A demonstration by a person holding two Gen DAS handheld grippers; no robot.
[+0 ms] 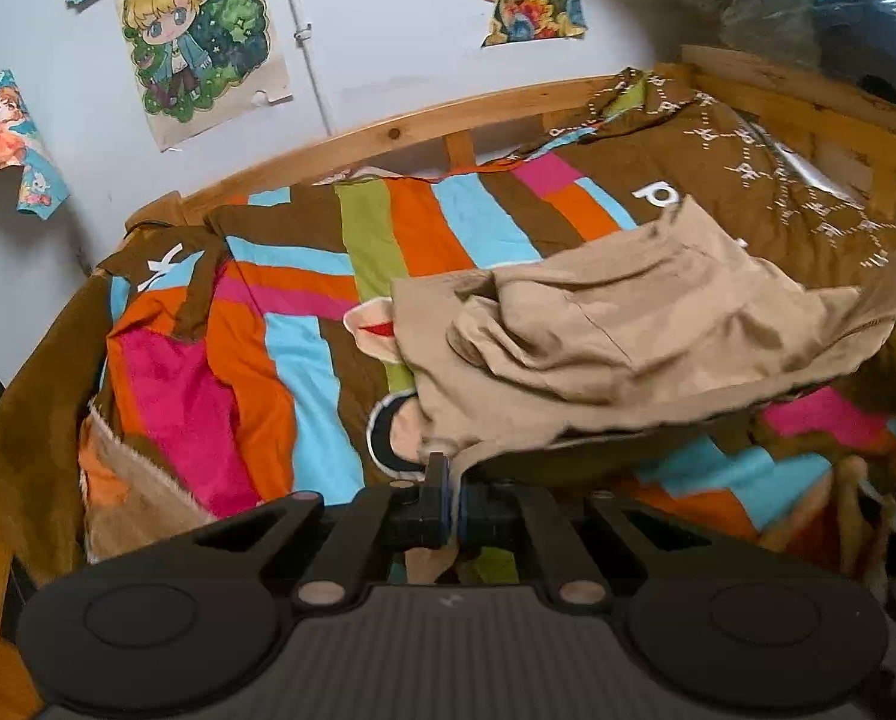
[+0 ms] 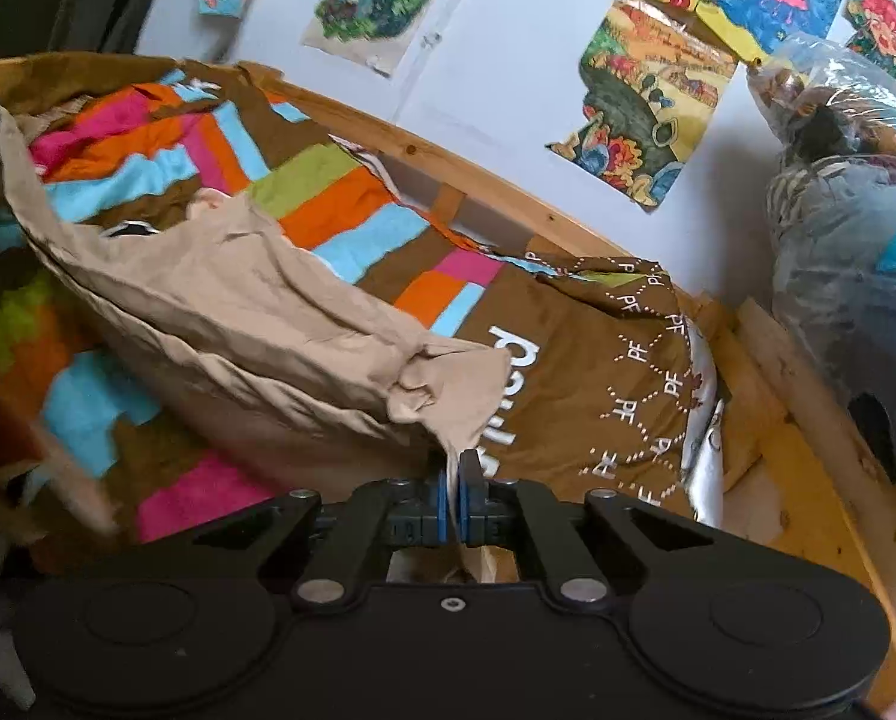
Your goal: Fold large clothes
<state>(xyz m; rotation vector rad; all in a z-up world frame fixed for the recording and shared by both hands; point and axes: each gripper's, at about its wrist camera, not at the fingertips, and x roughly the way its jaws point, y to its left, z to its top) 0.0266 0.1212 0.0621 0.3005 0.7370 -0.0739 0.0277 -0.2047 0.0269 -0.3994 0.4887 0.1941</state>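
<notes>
Both claws pinch tan garment (image 1: 658, 324).

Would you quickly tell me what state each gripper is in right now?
Left gripper: closed, pinching an edge of the tan garment.
Right gripper: closed, pinching another edge of the same tan garment.

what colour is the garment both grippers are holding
Plain tan garment, clearest in the left wrist view.

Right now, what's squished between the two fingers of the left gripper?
A corner of the tan garment. The left gripper is shut on it, seen in the left wrist view.
</notes>
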